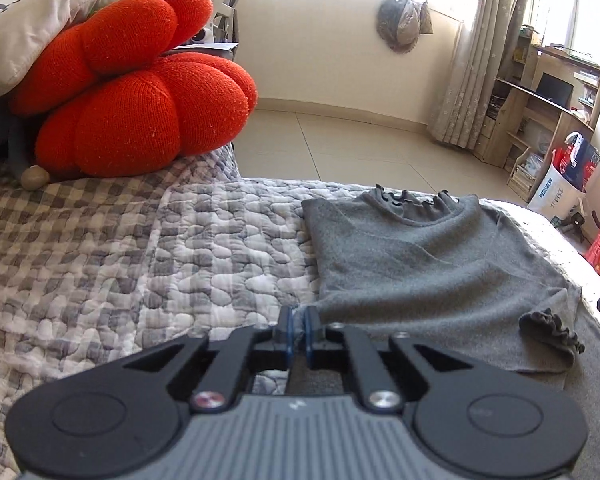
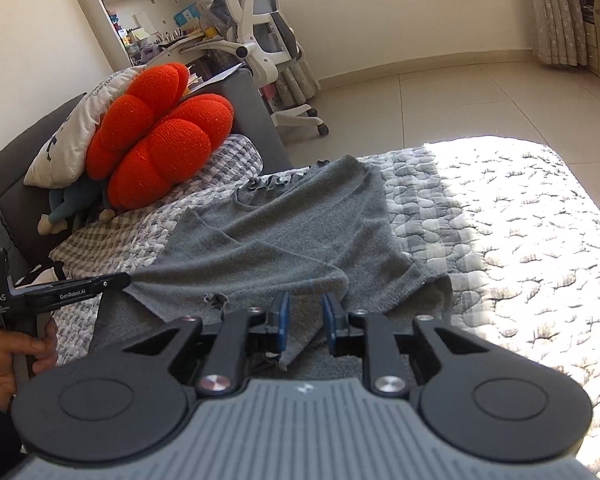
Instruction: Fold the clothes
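A grey knit sweater [image 1: 420, 260] with a ruffled collar [image 1: 416, 200] lies spread on the quilted bedspread [image 1: 180, 260], collar at the far end. One ruffled cuff [image 1: 552, 328] is folded onto the body. My left gripper [image 1: 300, 320] is shut on the sweater's near left corner. In the right wrist view the sweater [image 2: 292, 232] runs away from me. My right gripper [image 2: 306, 308] holds a bunched fold of its near hem between blue pads [image 2: 284, 312]. The left gripper [image 2: 120, 278] pulls the other corner taut, held by a hand [image 2: 12, 356].
A red pumpkin-shaped cushion [image 1: 140, 92] and a white pillow [image 1: 40, 20] rest at the head of the bed. Beyond the bed are tiled floor, a white office chair [image 2: 268, 40], a wooden desk [image 1: 540, 112] and bags [image 1: 568, 176]. Sunlit quilt [image 2: 500, 240] lies right of the sweater.
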